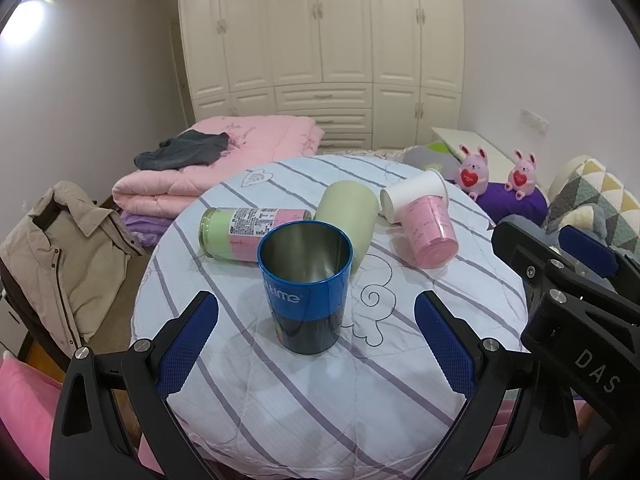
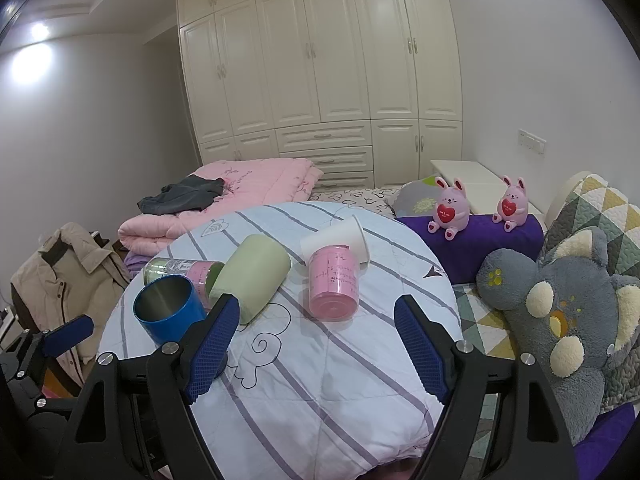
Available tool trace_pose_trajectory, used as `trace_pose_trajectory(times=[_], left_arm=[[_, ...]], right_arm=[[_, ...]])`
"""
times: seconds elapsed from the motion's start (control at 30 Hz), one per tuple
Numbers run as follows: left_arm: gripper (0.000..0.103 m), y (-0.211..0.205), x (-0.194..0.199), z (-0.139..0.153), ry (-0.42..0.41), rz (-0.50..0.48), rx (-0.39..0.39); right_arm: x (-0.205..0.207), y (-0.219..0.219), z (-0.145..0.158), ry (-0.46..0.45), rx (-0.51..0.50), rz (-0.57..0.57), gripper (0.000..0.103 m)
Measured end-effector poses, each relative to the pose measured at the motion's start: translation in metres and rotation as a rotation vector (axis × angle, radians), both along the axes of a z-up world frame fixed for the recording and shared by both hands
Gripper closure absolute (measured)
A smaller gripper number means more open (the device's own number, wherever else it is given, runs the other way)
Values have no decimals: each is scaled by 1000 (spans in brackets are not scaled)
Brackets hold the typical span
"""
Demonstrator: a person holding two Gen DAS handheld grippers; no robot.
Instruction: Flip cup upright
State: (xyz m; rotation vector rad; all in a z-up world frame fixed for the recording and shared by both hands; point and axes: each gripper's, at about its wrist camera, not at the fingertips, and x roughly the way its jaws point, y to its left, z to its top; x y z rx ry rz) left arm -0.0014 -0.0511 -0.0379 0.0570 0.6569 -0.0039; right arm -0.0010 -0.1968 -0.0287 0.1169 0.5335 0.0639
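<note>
Blue cup (image 1: 306, 286) already upright near the table's (image 1: 280, 412) front edge, between the spread, empty fingers of the left gripper (image 1: 316, 344); right gripper (image 2: 316, 344) likewise spread and empty; probably next: reach mid-table, close on the toppled pink cup (image 2: 334, 286), tip upright.

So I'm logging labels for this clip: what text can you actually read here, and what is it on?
"time", with blurred letters before it: on the blue cup.
"DAS": on the black frame of the right gripper.
Printed label on the jar lying on its side: too small to read.
Dark writing on the pink cup: too blurred to read.
Red hearts on the bunny toys: unreadable.
</note>
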Motion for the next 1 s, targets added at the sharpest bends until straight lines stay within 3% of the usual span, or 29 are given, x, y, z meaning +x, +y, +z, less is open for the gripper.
trace_pose_trajectory(times=[1.0], left_arm=[[3,-1,6,-3,-4,-25,0]], right_arm=[[5,2,-3,11,-10,12,22]])
